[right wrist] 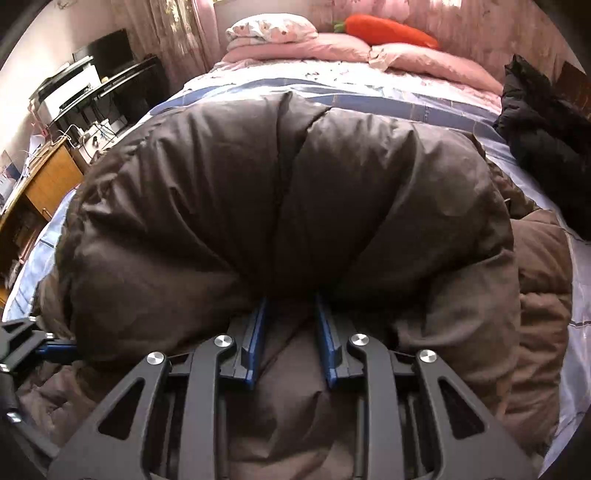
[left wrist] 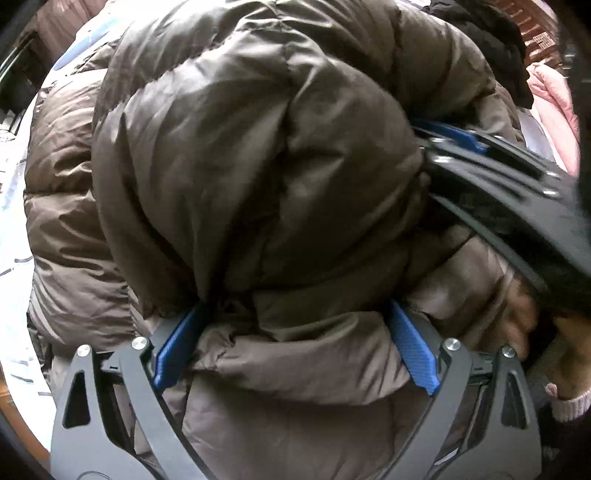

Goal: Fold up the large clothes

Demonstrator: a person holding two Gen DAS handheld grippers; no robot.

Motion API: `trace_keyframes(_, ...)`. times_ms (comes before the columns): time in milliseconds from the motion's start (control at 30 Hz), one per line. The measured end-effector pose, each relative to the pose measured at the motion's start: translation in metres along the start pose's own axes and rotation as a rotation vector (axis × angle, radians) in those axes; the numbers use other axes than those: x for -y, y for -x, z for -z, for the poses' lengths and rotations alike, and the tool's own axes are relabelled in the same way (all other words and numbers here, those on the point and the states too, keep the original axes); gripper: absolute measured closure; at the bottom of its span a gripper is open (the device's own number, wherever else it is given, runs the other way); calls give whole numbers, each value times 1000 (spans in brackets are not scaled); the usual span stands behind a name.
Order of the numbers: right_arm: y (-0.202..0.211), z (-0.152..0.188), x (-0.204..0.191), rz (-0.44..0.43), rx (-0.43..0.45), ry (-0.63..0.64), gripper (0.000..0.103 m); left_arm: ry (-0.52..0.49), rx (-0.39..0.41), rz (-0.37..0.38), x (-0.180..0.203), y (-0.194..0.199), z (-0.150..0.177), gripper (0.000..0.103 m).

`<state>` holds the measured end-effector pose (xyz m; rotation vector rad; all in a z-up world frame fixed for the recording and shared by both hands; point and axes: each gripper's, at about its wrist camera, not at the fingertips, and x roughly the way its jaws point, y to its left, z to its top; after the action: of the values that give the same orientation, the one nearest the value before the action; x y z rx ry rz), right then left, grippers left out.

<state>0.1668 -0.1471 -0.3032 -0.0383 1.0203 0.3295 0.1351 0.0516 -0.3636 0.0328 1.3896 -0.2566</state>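
A big brown puffer jacket (left wrist: pixel 258 166) lies bunched on the bed and fills both views (right wrist: pixel 295 192). My left gripper (left wrist: pixel 295 314) has its blue pads wide apart around a thick fold of the jacket's edge; the fabric bulges between them. My right gripper (right wrist: pixel 291 306) has its pads close together, pinching a fold of the jacket, its tips hidden under the puffed cloth. The right gripper (left wrist: pixel 498 184) also shows at the right of the left wrist view. The left gripper's tip (right wrist: pixel 55 347) shows at the lower left of the right wrist view.
The bed sheet (right wrist: pixel 369 96) is light blue and white. Pink pillows (right wrist: pixel 332 48) and an orange carrot plush (right wrist: pixel 384 29) lie at the head. A black jacket (right wrist: pixel 539 122) lies at the right. A desk with electronics (right wrist: pixel 74 110) stands left of the bed.
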Motion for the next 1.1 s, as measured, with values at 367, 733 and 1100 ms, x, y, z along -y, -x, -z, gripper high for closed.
trace_keyframes(367, 48, 20, 25, 108, -271, 24, 58, 5, -7, -9, -2, 10, -11, 7)
trace_keyframes(733, 1, 45, 18, 185, -371, 35, 52, -8, -10, -21, 5, 11, -14, 5)
trace_keyframes(1100, 44, 40, 32, 138, -418, 73, 52, -12, -9, -29, 11, 11, -11, 5)
